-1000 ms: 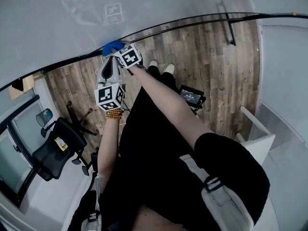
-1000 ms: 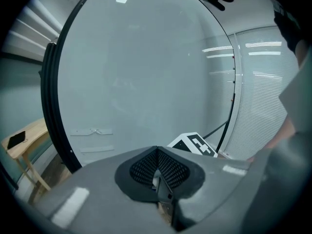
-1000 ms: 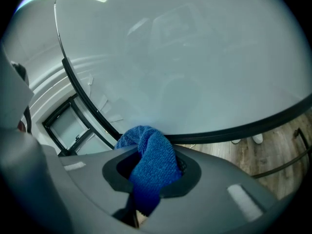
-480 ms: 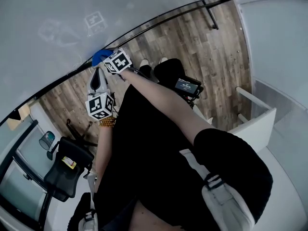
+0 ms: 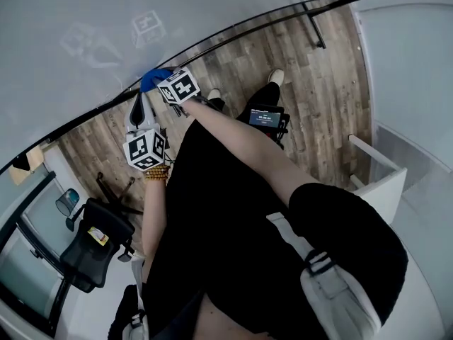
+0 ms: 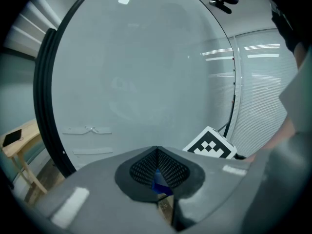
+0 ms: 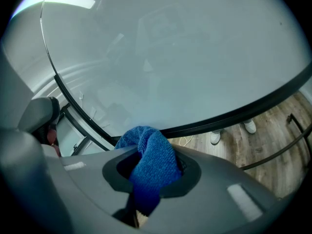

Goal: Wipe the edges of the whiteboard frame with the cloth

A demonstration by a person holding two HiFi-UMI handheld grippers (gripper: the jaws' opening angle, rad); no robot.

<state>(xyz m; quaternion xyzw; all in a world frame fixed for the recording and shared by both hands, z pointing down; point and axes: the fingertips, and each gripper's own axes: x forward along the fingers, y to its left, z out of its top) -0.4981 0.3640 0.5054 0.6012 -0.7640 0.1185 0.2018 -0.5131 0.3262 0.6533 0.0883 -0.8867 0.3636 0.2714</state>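
The whiteboard (image 5: pixel 85 20) fills the top of the head view, and its black bottom frame edge (image 5: pixel 233 25) curves across above the wood floor. My right gripper (image 5: pixel 161 82) is shut on a blue cloth (image 5: pixel 151 78) that rests against that edge. In the right gripper view the cloth (image 7: pixel 148 160) bulges out of the right gripper (image 7: pixel 146 179), just under the frame edge (image 7: pixel 234 113). My left gripper (image 5: pixel 134 112) sits just below and left of the right one, jaws together. Along the left gripper (image 6: pixel 158 177) a sliver of blue shows past the tips, facing the board (image 6: pixel 146 72).
A black office chair (image 5: pixel 92 236) stands at lower left. A black device with a screen (image 5: pixel 265 117) sits on the floor by the person's feet. White furniture (image 5: pixel 379 183) is at right. A wooden stool (image 6: pixel 19 147) stands left of the board.
Both grippers stay at the bottom frame edge, the right one still shut on the cloth. The head camera has swung, and the person's feet have stepped to the right.
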